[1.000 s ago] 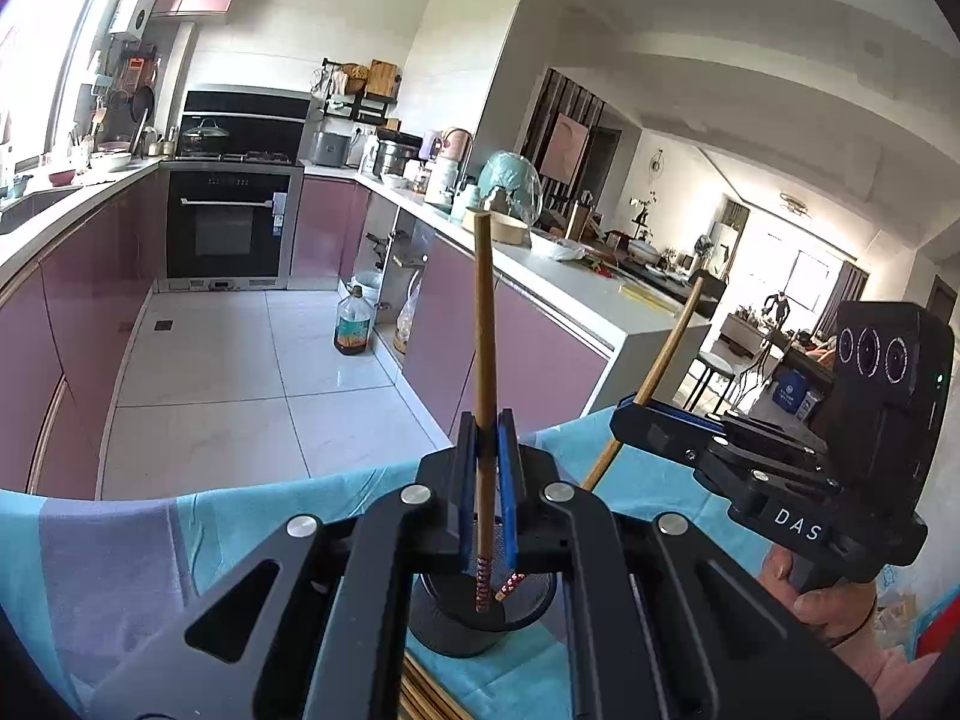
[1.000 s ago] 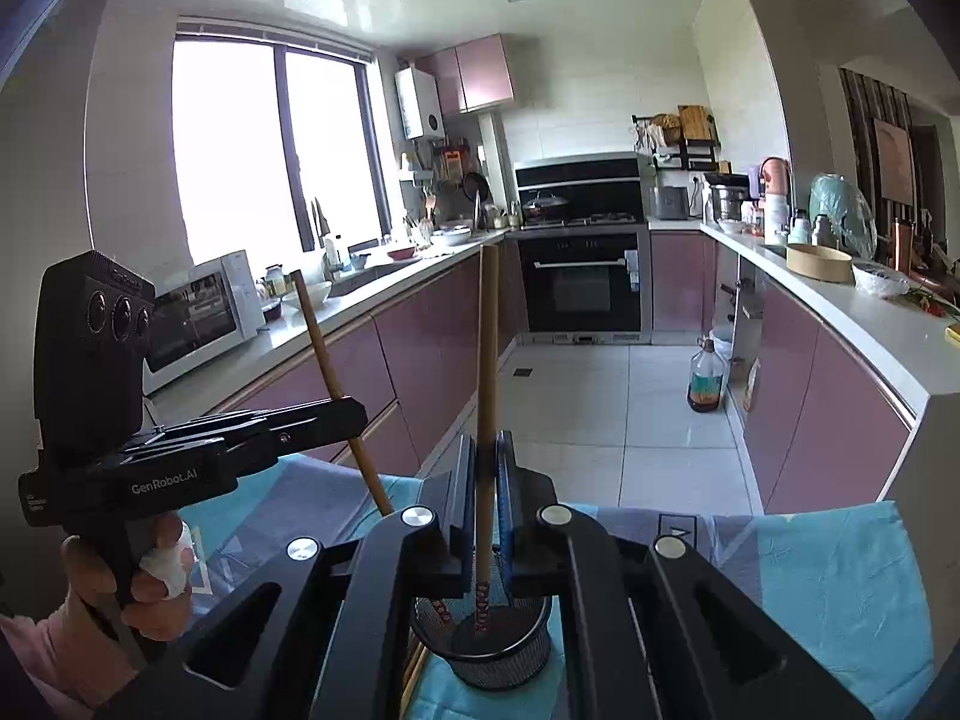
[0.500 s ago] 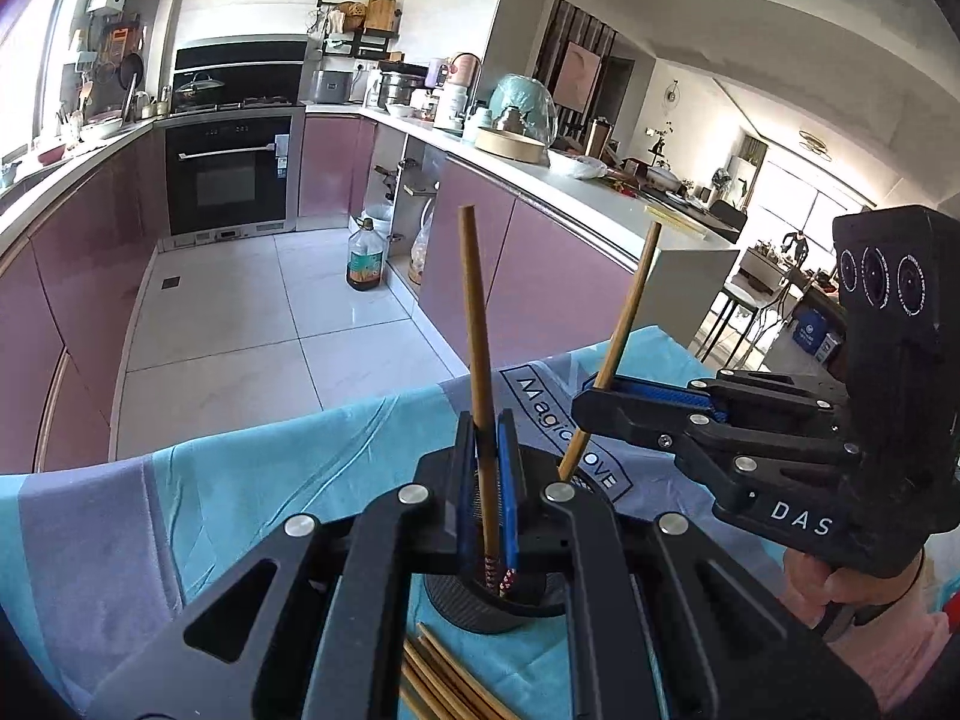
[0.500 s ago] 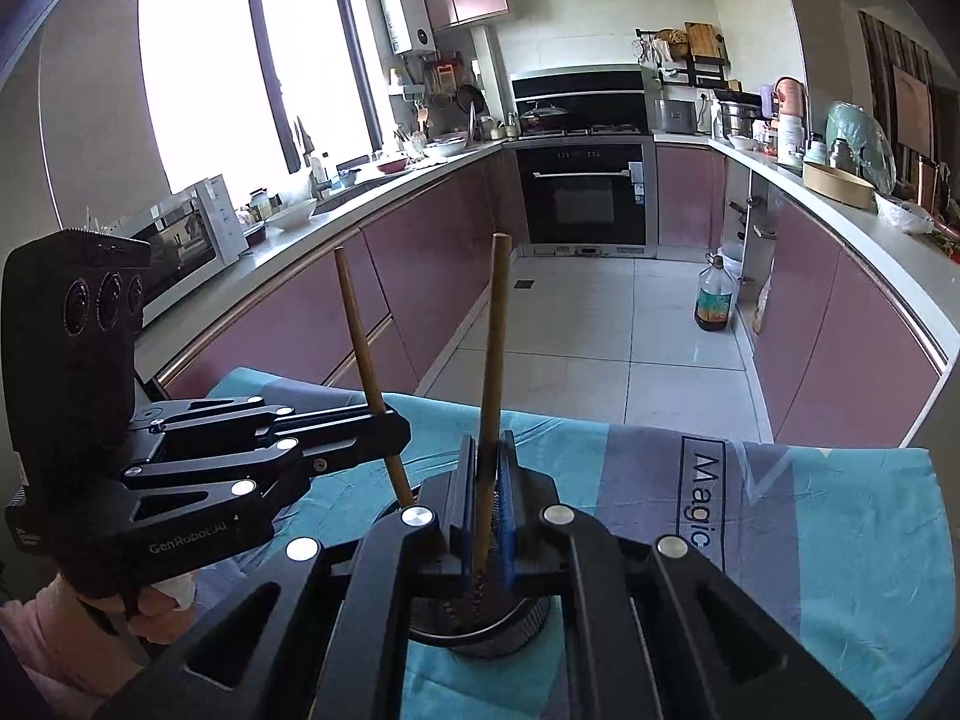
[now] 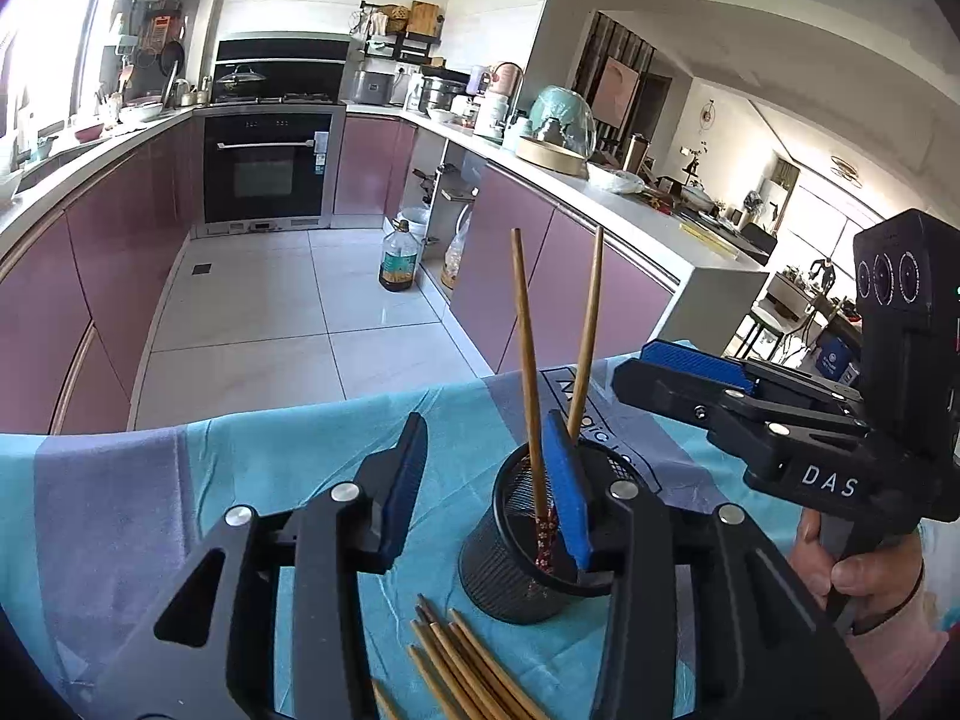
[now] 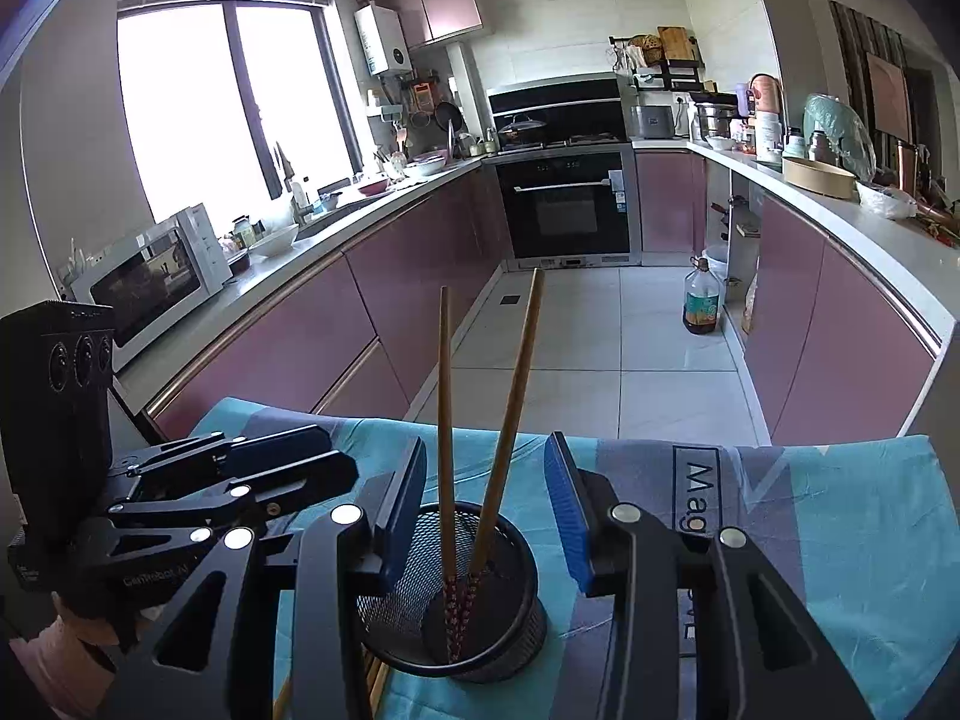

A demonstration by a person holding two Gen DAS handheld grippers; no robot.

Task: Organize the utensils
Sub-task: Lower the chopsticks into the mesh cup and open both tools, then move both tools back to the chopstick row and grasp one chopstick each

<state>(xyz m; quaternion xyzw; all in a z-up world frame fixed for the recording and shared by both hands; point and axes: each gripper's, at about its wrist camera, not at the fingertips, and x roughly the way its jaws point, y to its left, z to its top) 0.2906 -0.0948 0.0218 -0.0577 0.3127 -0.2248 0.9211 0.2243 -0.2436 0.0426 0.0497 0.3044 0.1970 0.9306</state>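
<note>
Left wrist view first: we see a black mesh cup standing upright on a blue and grey cloth that covers the table. Two chopsticks stand inside it, tips down, their upper ends leaning apart in a narrow V. Both are plain brown wood with a red patterned band near the lower end, which we make out through the mesh. Our left gripper has its jaws apart and opening; one chopstick rises between the blue pads, and neither pad presses on it. The right-hand pad hangs over the cup's rim. More loose chopsticks lie flat on the cloth in a fan just in front of the cup, same brown wood.

From the right wrist view, we look down into the same cup and see the two chopsticks crossing near its floor, the patterned ends resting at the bottom. Our right gripper is also apart and opening, with both sticks standing in the gap, untouched by the pads. The left gripper sits just beside it, and the hand holding the right one shows at the edge of the left view.
</note>
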